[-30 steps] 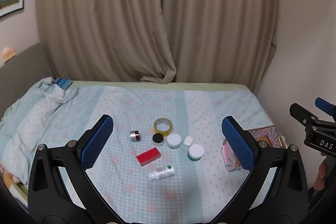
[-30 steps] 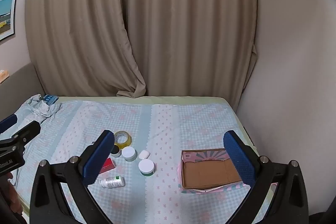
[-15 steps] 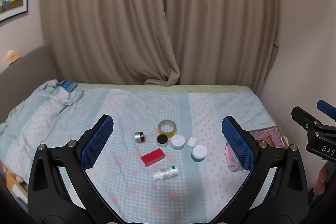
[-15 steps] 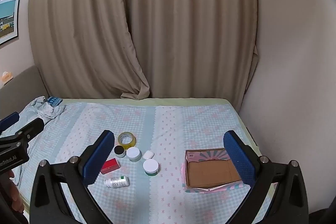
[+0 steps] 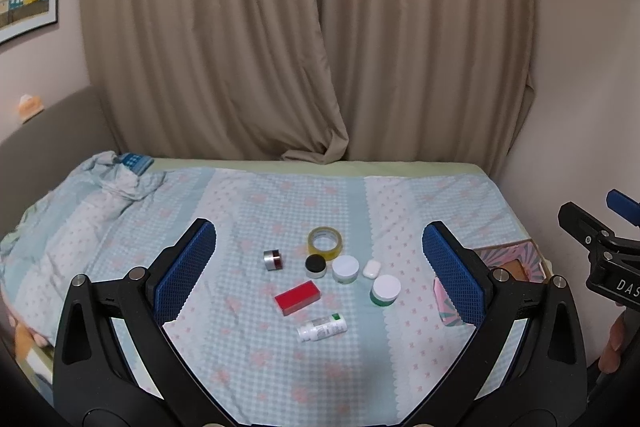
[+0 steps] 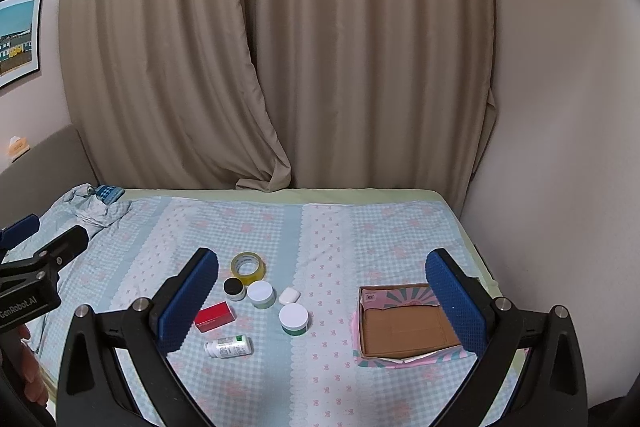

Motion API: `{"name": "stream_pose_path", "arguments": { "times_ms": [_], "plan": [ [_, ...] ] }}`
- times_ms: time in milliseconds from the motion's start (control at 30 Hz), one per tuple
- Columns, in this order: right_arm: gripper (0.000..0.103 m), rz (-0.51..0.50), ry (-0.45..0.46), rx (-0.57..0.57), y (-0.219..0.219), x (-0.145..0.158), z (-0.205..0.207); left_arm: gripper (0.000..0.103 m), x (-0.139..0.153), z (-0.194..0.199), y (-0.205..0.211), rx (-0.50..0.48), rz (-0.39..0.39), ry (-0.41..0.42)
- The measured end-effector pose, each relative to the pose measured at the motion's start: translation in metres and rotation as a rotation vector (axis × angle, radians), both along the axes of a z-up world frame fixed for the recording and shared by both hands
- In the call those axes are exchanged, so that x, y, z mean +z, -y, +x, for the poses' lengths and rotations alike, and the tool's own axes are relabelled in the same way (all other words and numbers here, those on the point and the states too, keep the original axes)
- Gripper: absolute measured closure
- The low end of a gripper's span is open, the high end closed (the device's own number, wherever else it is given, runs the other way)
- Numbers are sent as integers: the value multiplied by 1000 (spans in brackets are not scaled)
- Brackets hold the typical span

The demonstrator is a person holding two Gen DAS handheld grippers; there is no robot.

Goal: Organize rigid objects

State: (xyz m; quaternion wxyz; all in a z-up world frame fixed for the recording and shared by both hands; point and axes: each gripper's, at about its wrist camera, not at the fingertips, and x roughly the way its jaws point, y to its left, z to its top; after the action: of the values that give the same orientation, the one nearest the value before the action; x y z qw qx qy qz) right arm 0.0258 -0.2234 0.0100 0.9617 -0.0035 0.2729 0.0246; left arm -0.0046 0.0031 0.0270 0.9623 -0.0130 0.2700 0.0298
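- Nothing is sorted yet, by my judgement: the cardboard box (image 6: 404, 327) sits open and bare on the right side of the bed (image 6: 360, 227), and every small item lies loose on the bedspread to its left, well apart from it.
- The left gripper (image 5: 320, 271) and the right gripper (image 6: 322, 297) both hang above the bed with their blue fingers (image 5: 186, 267) spread wide, gripping nothing.
- All eight pieces are left to move, it seems.
- The tape roll (image 5: 325, 242) is a translucent yellowish ring lying flat.
- Beside it stand a black-capped jar (image 5: 315, 265), a white-lidded jar (image 5: 345, 268) and a larger green jar (image 5: 385, 290) with a white lid, all squat, smooth cylinders.
- A small white case (image 5: 371, 268) is a rounded pebble shape, probably plastic.
- The red box (image 5: 297, 297) is a flat matte block.
- The white bottle (image 5: 322, 327) lies on its side.
- A metallic cylinder (image 5: 273, 260) with a dark red band stands apart to the left.
- The bedspread is soft, checked, slightly wrinkled cloth.
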Motion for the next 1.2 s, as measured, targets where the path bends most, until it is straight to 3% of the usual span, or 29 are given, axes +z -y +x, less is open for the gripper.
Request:
{"name": "stream_pose_path", "arguments": {
  "times_ms": [1200],
  "plan": [
    [0, 21, 24, 12, -9, -12, -10, 1, -16, -3, -7, -20, -20, -5]
  ]
}}
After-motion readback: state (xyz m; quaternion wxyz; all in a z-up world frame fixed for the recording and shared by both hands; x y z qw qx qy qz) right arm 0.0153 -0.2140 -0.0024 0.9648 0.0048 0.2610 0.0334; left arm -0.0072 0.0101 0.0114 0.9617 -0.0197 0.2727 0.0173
